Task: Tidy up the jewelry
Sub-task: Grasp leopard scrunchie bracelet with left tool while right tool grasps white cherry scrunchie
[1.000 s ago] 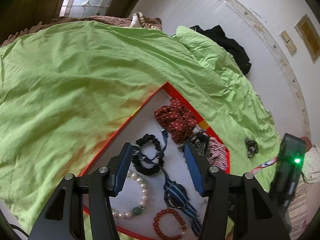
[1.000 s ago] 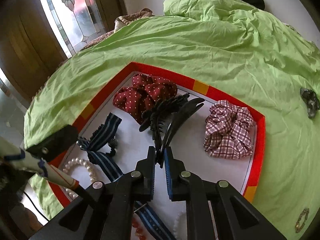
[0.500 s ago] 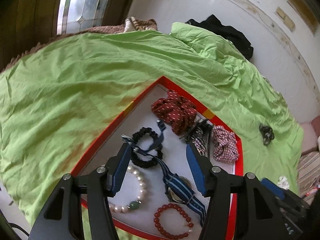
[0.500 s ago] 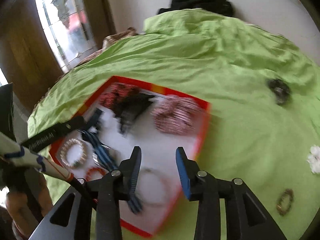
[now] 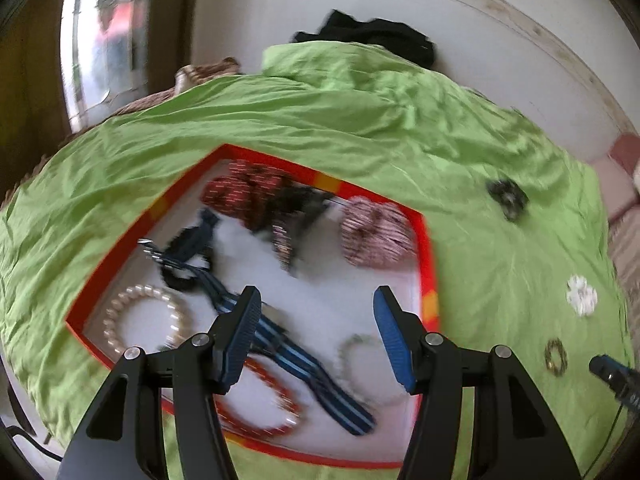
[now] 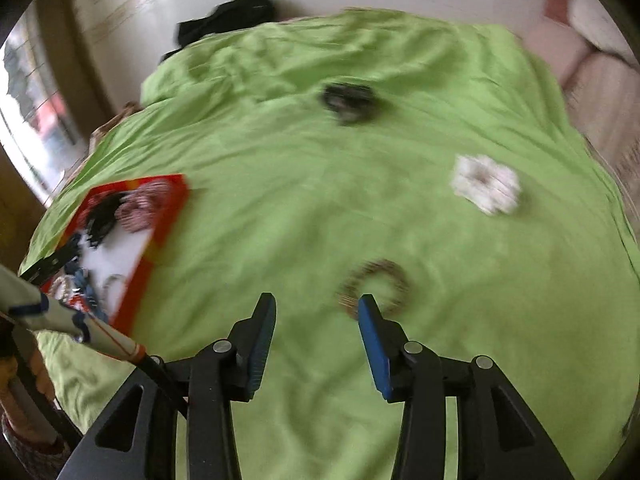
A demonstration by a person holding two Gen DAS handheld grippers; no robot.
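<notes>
Landmark: the red-rimmed tray [image 5: 428, 276] lies on the green bedsheet [image 5: 280, 128]; every place below is given from it.
Inside the tray: a pearl bracelet [image 5: 144, 320] at its near left corner, a red bead bracelet [image 5: 276, 408] at the near edge, a blue striped strap [image 5: 304, 364] running across the middle, a dark red scrunchie [image 5: 236, 196] and a black hair clip [image 5: 300, 208] at the far side, a checked scrunchie [image 5: 376, 232] at the far right corner. They sit together there, which I judge to be the sorted pile.
Outside the tray: a brown ring-shaped bracelet [image 6: 374, 286], a white flower piece [image 6: 486, 184] and a dark hair piece [image 6: 348, 98] lie apart on the sheet, well to the tray's right. I judge these are the ones left to gather.
Left gripper [image 5: 316, 332]: jaws spread wide, holding nothing, poised above the tray's near half, probably just waiting there.
Right gripper [image 6: 316, 334]: jaws spread wide, empty, well right of the tray and pointed at the brown bracelet, whose near rim sits just beside the right fingertip. The wide gap suits straddling the band.
Clarity: both views are motion-blurred, so fine detail of the small pieces cannot be told.
Next step, as a guess: lower over the bracelet's rim, pinch, carry it to a bare patch of the tray.
</notes>
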